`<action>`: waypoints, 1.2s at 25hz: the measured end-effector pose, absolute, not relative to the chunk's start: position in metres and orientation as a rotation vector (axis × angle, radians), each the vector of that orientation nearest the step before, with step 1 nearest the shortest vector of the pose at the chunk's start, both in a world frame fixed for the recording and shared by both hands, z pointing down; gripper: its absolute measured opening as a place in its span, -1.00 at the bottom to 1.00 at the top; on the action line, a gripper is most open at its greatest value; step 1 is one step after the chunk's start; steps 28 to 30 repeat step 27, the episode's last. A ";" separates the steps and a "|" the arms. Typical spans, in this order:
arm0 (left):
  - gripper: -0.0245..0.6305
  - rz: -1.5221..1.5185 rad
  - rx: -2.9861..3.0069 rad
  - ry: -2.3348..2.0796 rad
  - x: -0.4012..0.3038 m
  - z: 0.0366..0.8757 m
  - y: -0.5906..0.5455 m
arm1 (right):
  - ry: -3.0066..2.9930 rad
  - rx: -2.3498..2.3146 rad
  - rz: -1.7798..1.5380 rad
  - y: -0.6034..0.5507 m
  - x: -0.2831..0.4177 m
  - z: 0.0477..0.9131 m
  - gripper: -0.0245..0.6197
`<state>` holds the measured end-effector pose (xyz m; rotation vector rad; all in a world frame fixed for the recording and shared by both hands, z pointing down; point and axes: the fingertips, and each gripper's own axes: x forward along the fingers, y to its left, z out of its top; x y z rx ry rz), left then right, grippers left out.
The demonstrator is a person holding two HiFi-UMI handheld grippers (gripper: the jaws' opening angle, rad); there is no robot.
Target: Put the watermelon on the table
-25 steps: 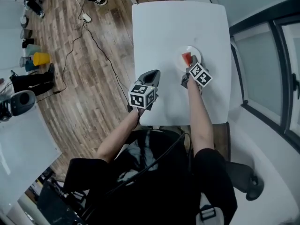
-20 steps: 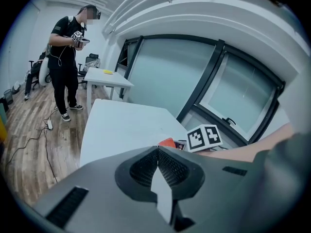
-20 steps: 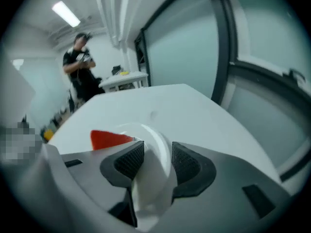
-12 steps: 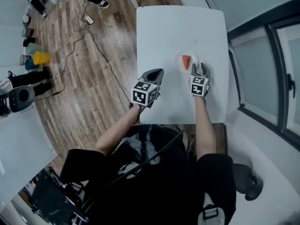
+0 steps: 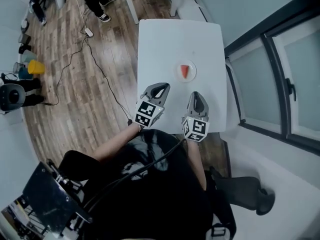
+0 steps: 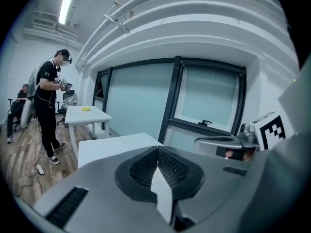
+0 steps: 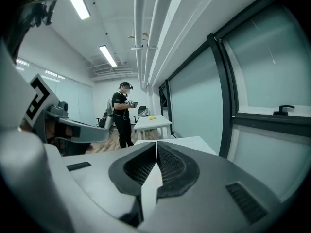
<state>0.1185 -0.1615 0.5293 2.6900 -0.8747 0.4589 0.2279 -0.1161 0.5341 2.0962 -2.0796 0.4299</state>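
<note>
Head view: the watermelon (image 5: pixel 185 70) lies on a small plate (image 5: pixel 178 73) mid-table (image 5: pixel 165 39), at 12 o'clock from my right gripper (image 5: pixel 196 95) and 1 o'clock from my left gripper (image 5: pixel 161 86), clear of both. Reaching back in, I could knock the plate and slide the slice off. It seems to taper toward 6 o'clock, long axis 12-to-6.

Left gripper view: jaws pinched together, empty.

Right gripper view: jaws closing, tips meeting on nothing.
</note>
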 end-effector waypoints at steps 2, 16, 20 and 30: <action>-0.92 0.462 2.718 -0.820 0.119 0.519 -0.143 | -2.102 2.088 0.427 -0.102 0.210 0.522 -0.89; -0.91 0.506 2.708 -0.801 0.121 0.527 -0.154 | -2.105 2.077 0.425 -0.114 0.212 0.522 -0.89; -0.91 0.500 2.706 -0.808 0.117 0.525 -0.151 | -2.099 2.086 0.414 -0.110 0.211 0.519 -0.89; -0.91 0.514 2.701 -0.792 0.115 0.529 -0.147 | -2.120 2.063 0.467 -0.105 0.206 0.527 -0.89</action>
